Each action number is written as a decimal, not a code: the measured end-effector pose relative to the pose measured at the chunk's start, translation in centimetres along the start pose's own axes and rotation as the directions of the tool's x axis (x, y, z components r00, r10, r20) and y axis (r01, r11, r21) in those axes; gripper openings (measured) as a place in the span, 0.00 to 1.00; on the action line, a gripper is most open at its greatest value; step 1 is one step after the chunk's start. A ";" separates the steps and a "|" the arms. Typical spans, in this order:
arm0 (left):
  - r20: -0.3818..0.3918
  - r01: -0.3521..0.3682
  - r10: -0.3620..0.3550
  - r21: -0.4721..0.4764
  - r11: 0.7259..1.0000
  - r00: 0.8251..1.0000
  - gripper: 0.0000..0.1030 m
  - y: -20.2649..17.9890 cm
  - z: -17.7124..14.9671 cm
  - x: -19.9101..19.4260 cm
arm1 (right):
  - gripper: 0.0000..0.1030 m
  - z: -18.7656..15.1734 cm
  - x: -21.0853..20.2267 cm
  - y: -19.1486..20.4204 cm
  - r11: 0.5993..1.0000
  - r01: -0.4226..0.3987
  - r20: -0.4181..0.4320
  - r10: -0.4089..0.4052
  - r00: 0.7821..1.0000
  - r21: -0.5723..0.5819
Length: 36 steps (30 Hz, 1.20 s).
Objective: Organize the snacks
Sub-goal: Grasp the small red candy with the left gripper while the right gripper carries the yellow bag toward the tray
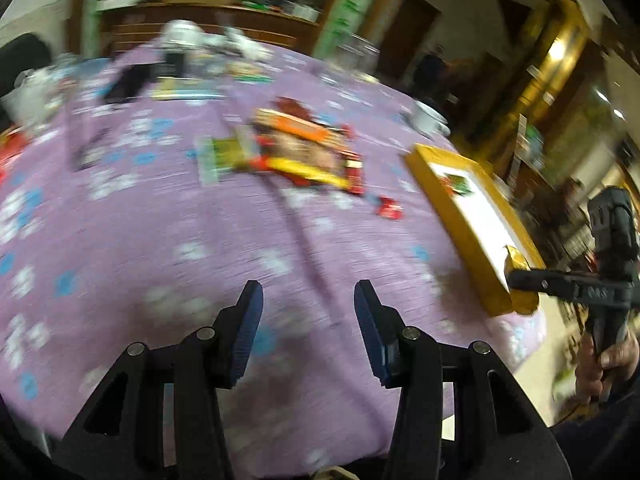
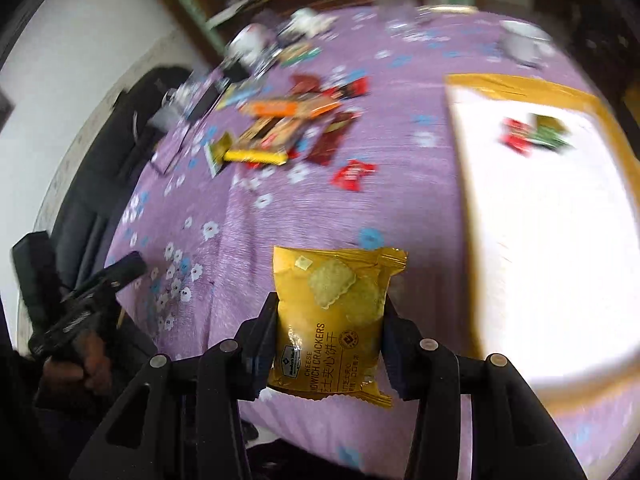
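Note:
My right gripper (image 2: 330, 312) is shut on a yellow pack of cheese sandwich crackers (image 2: 332, 320), held above the purple flowered tablecloth (image 2: 320, 208). From the left wrist view, that same gripper (image 1: 516, 280) pinches the gold pack (image 1: 520, 284) at the near corner of the yellow-rimmed box (image 1: 480, 216). A few small red and green snacks (image 2: 536, 136) lie on the white floor of the box (image 2: 520, 88). A heap of mixed snack packets (image 1: 292, 148) lies mid-table. My left gripper (image 1: 308, 304) hangs open over bare cloth, nothing between its fingers.
A single red packet (image 1: 390, 208) lies between the heap and the box. A white cup (image 1: 428, 118) and a glass jar (image 1: 356, 56) stand at the far right, and cluttered items (image 1: 188, 52) line the far edge. A hand (image 1: 608, 364) grips the right tool beyond the table edge.

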<state>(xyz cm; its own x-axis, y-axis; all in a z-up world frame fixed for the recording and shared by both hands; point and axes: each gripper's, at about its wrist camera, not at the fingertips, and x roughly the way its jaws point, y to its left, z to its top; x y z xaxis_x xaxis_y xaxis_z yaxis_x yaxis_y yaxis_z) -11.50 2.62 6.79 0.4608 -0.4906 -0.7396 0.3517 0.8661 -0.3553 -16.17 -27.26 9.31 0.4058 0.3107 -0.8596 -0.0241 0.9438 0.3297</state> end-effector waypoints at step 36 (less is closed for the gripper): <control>-0.110 -0.267 0.305 0.268 0.926 0.946 0.23 -13.9 8.7 17.1 | 0.46 -0.5 -7.5 -17.6 0.988 -0.115 0.164 0.097 0.982 0.103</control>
<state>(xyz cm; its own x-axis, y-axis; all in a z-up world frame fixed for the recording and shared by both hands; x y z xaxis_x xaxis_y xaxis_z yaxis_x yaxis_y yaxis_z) -1.45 -18.65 4.08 0.4534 -0.1894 -0.8710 0.4206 0.9070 0.0217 -19.29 -46.18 9.76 0.5459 0.3778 -0.7478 0.0240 0.8851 0.4647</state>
